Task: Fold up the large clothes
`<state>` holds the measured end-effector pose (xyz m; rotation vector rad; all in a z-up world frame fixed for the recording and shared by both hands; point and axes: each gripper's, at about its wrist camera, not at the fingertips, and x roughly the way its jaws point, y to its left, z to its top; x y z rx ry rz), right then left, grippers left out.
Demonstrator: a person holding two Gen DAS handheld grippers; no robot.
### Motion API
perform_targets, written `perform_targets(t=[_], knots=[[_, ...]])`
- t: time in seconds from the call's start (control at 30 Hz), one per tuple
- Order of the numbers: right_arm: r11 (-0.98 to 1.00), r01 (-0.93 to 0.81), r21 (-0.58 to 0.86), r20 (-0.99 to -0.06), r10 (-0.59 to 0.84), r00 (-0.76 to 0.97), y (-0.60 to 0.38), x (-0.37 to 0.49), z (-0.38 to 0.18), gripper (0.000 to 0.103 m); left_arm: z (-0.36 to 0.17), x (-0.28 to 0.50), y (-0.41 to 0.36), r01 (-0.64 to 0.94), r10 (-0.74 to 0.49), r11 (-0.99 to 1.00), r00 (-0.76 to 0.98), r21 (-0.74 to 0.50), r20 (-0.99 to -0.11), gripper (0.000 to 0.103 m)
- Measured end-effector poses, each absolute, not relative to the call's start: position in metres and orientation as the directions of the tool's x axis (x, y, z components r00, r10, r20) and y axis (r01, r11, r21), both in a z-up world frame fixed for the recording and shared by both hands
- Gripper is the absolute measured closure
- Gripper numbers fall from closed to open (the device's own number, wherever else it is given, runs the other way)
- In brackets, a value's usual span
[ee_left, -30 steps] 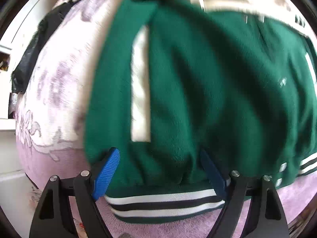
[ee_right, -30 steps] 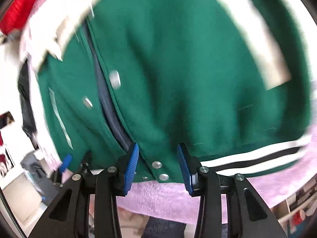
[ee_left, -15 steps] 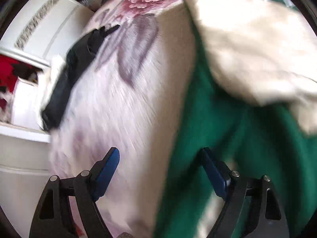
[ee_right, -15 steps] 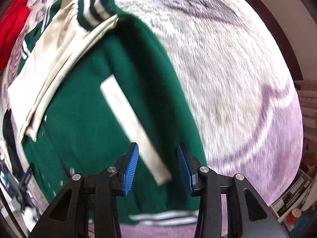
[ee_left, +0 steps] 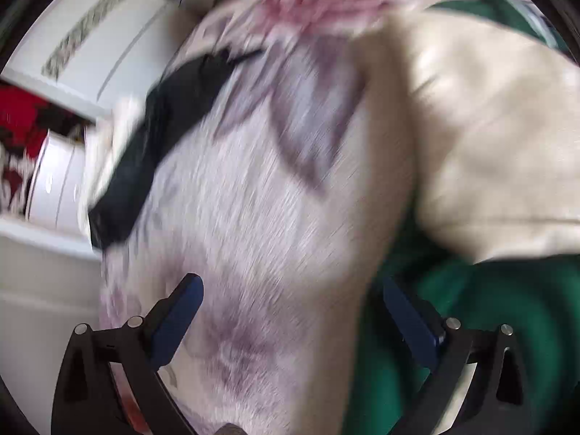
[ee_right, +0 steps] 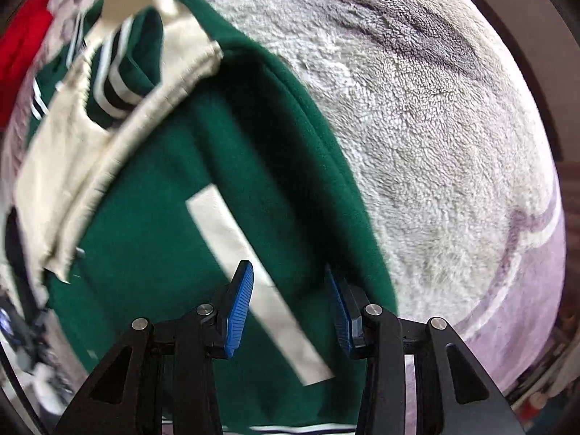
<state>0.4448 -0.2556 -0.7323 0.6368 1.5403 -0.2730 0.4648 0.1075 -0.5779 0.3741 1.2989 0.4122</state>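
Green jacket (ee_right: 174,217) lay flat on the fleecy blanket (ee_right: 435,127), cream sleeves folded across. Left gripper (ee_left: 290,311) had just been opening, nothing between; right gripper (ee_right: 288,304) apart, empty. Judged it thick, soft, floppy: grip the ribbed hem corners.

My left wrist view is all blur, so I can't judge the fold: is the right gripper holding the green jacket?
Observer: No. The right gripper hangs over the jacket with its jaws apart and nothing pinched.
Operator: Where over it exactly?
Observer: Above the cream pocket strip, near the jacket's edge that borders the bare blanket.
Operator: Are the sleeves folded in?
Observer: A cream sleeve lies across the green body, and a striped cuff shows beside it.
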Motion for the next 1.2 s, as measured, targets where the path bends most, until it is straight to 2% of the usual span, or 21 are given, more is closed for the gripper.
perform_targets(t=[0.13, 0.27, 0.3, 0.37, 0.43, 0.53, 0.57, 0.6, 0.63, 0.73, 0.83, 1.03, 1.2], knots=[[0.8, 0.52, 0.299, -0.953, 0.278, 0.119, -0.262, 0.47, -0.711, 0.06, -0.596, 0.496, 0.095, -0.035, 0.573, 0.812, 0.241, 0.583, -0.783, 0.0], [0.715, 0.499, 0.49, -0.872, 0.387, 0.301, -0.272, 0.509, -0.69, 0.06, -0.599, 0.517, 0.129, -0.109, 0.583, 0.812, 0.187, 0.573, -0.791, 0.0], [0.706, 0.493, 0.509, -0.86, 0.389, 0.33, -0.275, 0.522, -0.687, 0.053, -0.6, 0.519, 0.142, -0.127, 0.601, 0.799, 0.169, 0.587, -0.781, 0.0], [0.73, 0.487, 0.48, -0.875, 0.359, 0.324, -0.274, 0.545, -0.689, 0.038, -0.606, 0.519, 0.164, -0.148, 0.616, 0.787, 0.128, 0.599, -0.777, 0.0], [0.769, 0.493, 0.406, -0.913, 0.314, 0.262, -0.275, 0.579, -0.703, 0.038, -0.605, 0.516, 0.179, -0.184, 0.582, 0.807, 0.09, 0.561, -0.808, 0.0], [0.781, 0.488, 0.39, -0.921, 0.342, 0.189, -0.269, 0.605, -0.724, 0.039, -0.59, 0.503, 0.184, -0.227, 0.536, 0.833, 0.108, 0.504, -0.837, 0.0], [0.786, 0.483, 0.387, -0.922, 0.335, 0.194, -0.265, 0.605, -0.727, 0.053, -0.584, 0.499, 0.182, -0.231, 0.525, 0.84, 0.12, 0.491, -0.842, 0.0], [0.786, 0.473, 0.398, -0.917, 0.334, 0.216, -0.259, 0.607, -0.728, 0.081, -0.577, 0.495, 0.178, -0.229, 0.509, 0.85, 0.134, 0.474, -0.85, 0.0], [0.799, 0.449, 0.399, -0.916, 0.327, 0.232, -0.258, 0.612, -0.719, 0.09, -0.569, 0.49, 0.172, -0.228, 0.485, 0.865, 0.153, 0.447, -0.861, 0.0], [0.802, 0.409, 0.434, -0.889, 0.309, 0.337, -0.255, 0.609, -0.685, 0.091, -0.555, 0.485, 0.141, -0.173, 0.415, 0.907, 0.206, 0.385, -0.886, 0.0], [0.77, 0.387, 0.507, -0.834, 0.326, 0.444, -0.258, 0.615, -0.638, 0.092, -0.561, 0.491, 0.104, -0.067, 0.397, 0.917, 0.24, 0.393, -0.886, 0.0], [0.743, 0.324, 0.586, -0.758, 0.363, 0.541, -0.244, 0.648, -0.569, 0.093, -0.604, 0.514, 0.072, 0.031, 0.513, 0.843, 0.256, 0.537, -0.819, 0.0], [0.746, 0.263, 0.612, -0.724, 0.396, 0.564, -0.226, 0.659, -0.541, 0.093, -0.6, 0.517, 0.083, 0.035, 0.519, 0.837, 0.262, 0.546, -0.814, 0.0]])
